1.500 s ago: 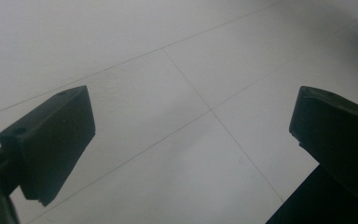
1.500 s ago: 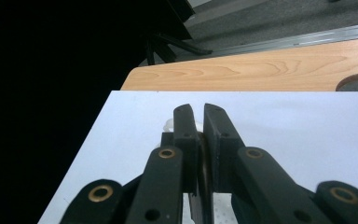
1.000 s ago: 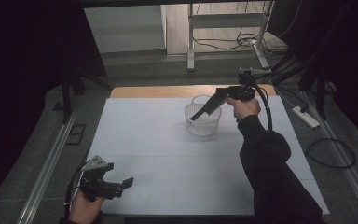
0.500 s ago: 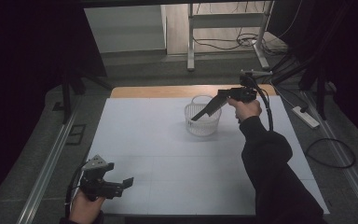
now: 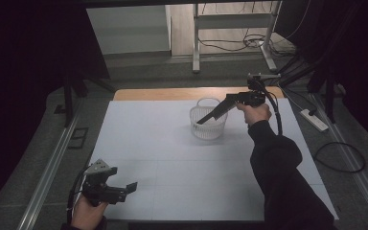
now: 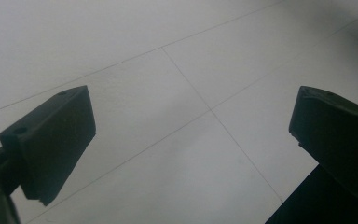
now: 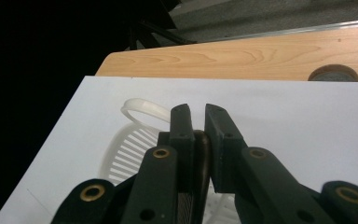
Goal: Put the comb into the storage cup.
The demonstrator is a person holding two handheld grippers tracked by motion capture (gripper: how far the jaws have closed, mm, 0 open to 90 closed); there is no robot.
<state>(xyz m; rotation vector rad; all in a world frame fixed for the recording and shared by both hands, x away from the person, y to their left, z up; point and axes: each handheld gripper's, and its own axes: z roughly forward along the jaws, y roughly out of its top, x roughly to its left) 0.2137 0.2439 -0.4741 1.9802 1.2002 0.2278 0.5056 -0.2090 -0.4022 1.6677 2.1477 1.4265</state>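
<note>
A white slatted basket (image 5: 208, 125) with a hoop handle (image 7: 142, 108) stands on the white table sheet (image 5: 172, 163), toward the back and right of centre. My right gripper (image 5: 201, 121) slants down over the basket's mouth, its tips just above the rim. Its jaws (image 7: 198, 112) are pressed close on a thin brownish thing (image 7: 201, 154) whose shape I cannot make out. My left gripper (image 5: 130, 187) hovers low at the table's front left corner. In the left gripper view its jaws (image 6: 191, 126) stand wide open over bare sheet.
A strip of bare wooden tabletop (image 7: 261, 53) runs behind the sheet, with a round dark insert (image 7: 333, 73). On the floor to the right lie a power strip (image 5: 315, 120) and a looped cable (image 5: 340, 158). Metal rails (image 5: 48, 167) flank the table.
The right gripper has dipped slightly lower and to the left over the basket. The left gripper has stayed where it was.
</note>
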